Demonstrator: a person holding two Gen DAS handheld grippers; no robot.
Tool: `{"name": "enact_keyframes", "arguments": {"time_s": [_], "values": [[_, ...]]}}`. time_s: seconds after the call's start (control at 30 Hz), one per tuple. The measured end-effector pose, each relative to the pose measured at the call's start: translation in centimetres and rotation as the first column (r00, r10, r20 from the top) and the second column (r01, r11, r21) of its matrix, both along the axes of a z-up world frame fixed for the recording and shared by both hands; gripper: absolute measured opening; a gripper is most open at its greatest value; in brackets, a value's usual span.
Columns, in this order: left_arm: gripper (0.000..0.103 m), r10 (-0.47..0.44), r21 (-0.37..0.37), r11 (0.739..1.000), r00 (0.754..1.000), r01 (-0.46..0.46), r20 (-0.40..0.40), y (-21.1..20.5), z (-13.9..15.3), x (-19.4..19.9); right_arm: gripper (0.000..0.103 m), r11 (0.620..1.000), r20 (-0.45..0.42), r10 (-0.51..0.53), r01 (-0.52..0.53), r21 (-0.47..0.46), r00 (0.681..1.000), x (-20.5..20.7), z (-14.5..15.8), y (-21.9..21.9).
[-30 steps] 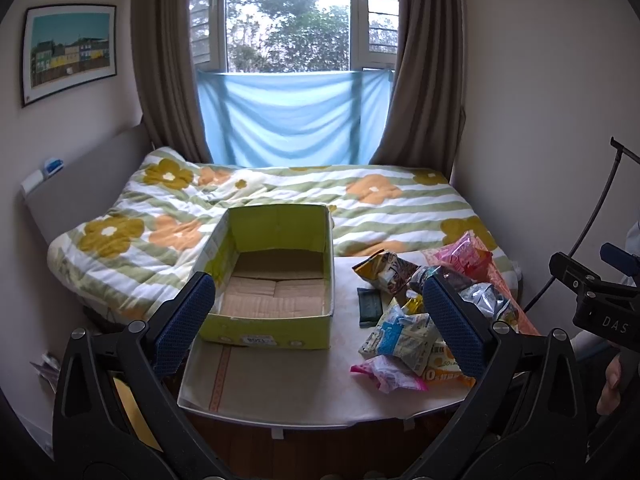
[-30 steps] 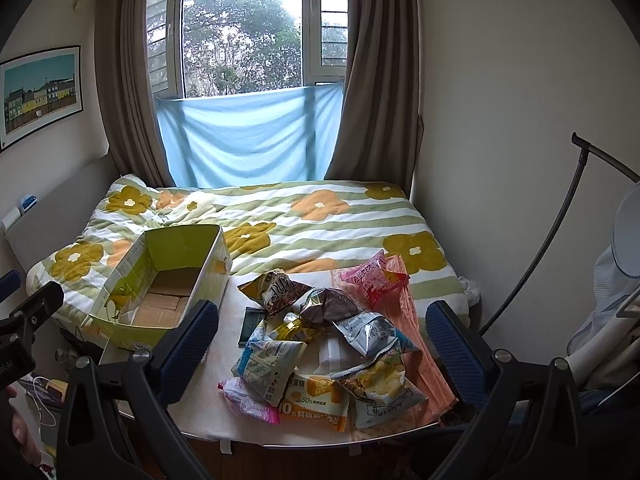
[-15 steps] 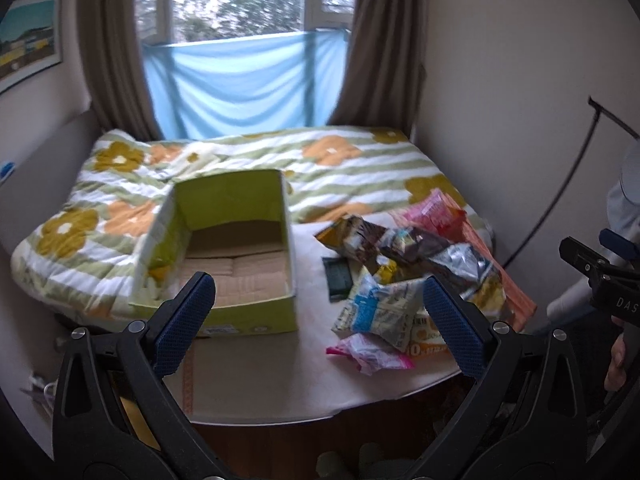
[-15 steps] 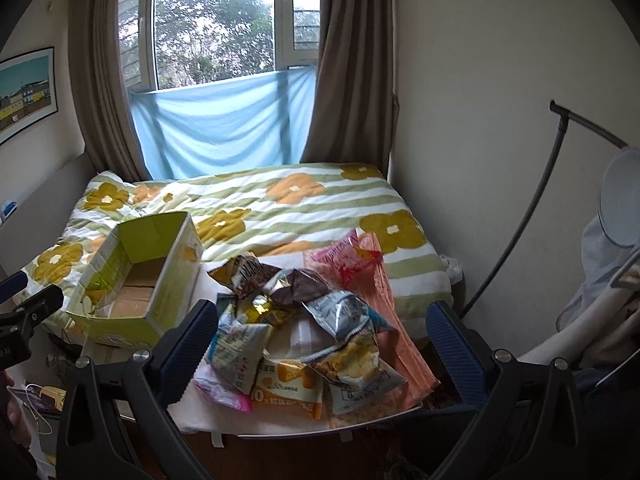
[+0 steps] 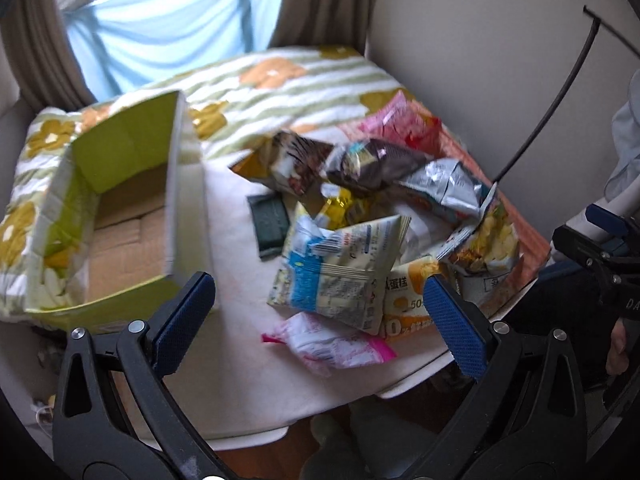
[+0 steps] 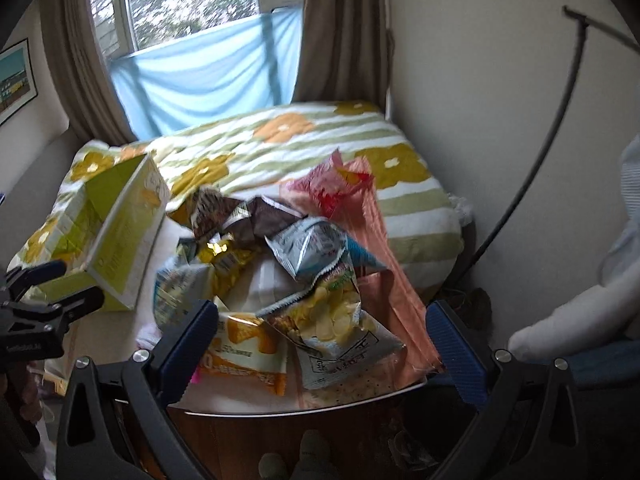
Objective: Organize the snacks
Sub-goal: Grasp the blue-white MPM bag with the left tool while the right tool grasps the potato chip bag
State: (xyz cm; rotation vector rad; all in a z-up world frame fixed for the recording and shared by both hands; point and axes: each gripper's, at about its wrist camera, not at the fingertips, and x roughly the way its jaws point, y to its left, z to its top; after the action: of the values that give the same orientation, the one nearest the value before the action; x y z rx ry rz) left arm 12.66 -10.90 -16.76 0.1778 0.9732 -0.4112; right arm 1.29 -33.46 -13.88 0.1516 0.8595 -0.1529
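Jaws wide, both grippers have closed in on the snack pile.

Floral quilt, blue cloth w/ brown curtains, framed pic.

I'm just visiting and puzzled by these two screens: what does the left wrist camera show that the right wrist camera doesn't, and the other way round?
Only the left wrist view looks down into the green box, showing its bare cardboard floor, and it alone shows the dark green packet lying flat on the table, and the whole pink-and-white packet.

Only the right wrist view shows the window with trees outside and a framed picture on the wall.

Both show the snack pile, including the chip bag, the bed's flowered blanket, the blue cloth, and open jaws holding nothing.
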Motion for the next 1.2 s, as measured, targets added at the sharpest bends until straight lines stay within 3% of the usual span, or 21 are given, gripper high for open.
{"name": "enact_keyframes", "arguments": {"time_s": [0.4,0.53,0.67,0.77,0.83,1.2], "values": [[0.103,0.006,0.099,0.995,0.982,0.013,-0.188,-4.4,-8.6,5.0,0.103,0.977,-0.166,0.205,-0.212,-0.024,0.964,4.0,-7.8,-1.7],[0.103,0.032,0.12,0.993,0.978,-0.007,-0.207,-4.7,-10.1,5.9,0.103,0.958,-0.215,0.262,-0.28,-0.057,0.941,4.8,-9.5,-1.3],[0.102,0.049,0.096,0.995,0.971,-0.027,-0.234,-4.4,-11.0,6.8,0.103,0.945,-0.241,0.297,-0.32,-0.06,0.924,5.3,-10.8,-1.3],[0.092,0.056,0.06,0.997,0.965,-0.042,-0.255,-3.9,-11.4,7.4,0.103,0.942,-0.25,0.311,-0.333,-0.05,0.917,5.8,-11.3,-1.6],[0.079,0.065,0.062,0.997,0.964,-0.05,-0.258,-3.6,-11.5,7.6,0.103,0.939,-0.251,0.32,-0.34,-0.041,0.914,6.1,-11.5,-1.8],[0.066,0.086,0.053,0.996,0.966,-0.075,-0.243,-2.9,-10.0,6.7,0.103,0.931,-0.248,0.361,-0.364,0.033,0.899,6.8,-12.2,-2.3]]}}
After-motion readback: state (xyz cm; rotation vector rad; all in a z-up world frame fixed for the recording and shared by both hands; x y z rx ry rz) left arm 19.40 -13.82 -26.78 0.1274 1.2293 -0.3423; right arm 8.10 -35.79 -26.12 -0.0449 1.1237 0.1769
